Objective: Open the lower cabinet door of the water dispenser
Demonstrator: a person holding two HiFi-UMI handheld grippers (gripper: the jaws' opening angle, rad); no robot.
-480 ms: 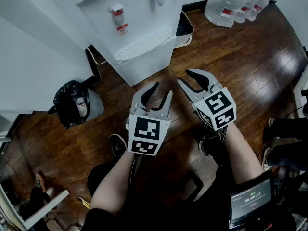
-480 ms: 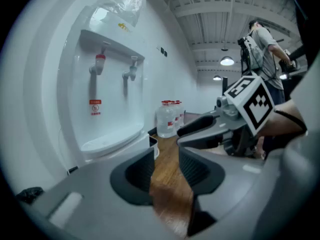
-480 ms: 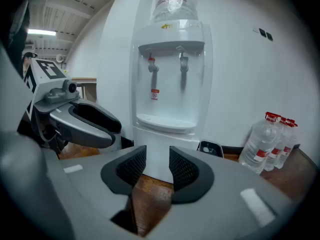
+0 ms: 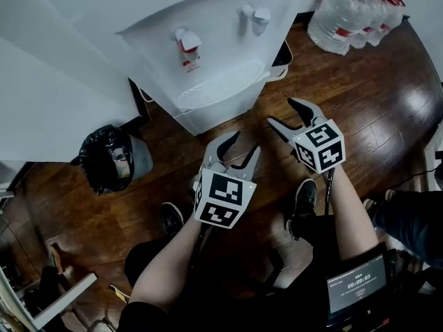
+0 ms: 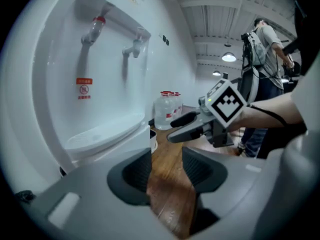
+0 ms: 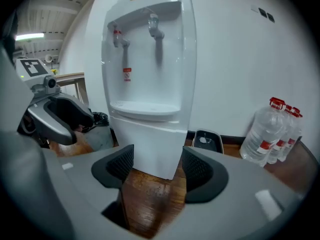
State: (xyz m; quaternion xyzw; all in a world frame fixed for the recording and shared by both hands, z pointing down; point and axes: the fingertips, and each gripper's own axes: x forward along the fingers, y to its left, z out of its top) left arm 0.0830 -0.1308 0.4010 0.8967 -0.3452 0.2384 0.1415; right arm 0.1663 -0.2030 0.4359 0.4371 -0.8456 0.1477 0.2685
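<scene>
White plastic water dispenser (image 4: 208,54) stands vs. the wall on dark wood floor (image 4: 394,95), just ahead of both grippers. Its lower cabinet door (image 6: 148,146) is the plain white front below the drip tray (image 4: 221,85). It sits flush w/ the body, i.e. shut. Red-capped tap (image 4: 187,43) & pale tap (image 4: 252,16) sit above the tray.

L gripper (image 4: 241,144) hangs over the floor near the dispenser's base, not touching it. Jaws are apart, released, w/ nothing btwn them; only floorboards show through the gap in the left gripper view. R gripper (image 4: 285,113) is just beside it, slightly further fwd, near the dispenser's front corner & also clear of it. Its jaws are spread & empty, w/ floor & the cabinet's bottom edge seen btwn the pads. Both tilt downward.

Water bottles (image 4: 349,12) w/ red caps are grouped on the floor right of the dispenser, by the wall. Black-lined tray (image 4: 280,54) lies btwn dispenser & bottles, close vs. the dispenser's side; can't tell if touching. Bin w/ black bag (image 4: 107,158) sits left of the dispenser. Small lit screen (image 4: 356,286) shows at lower right of the head view.
</scene>
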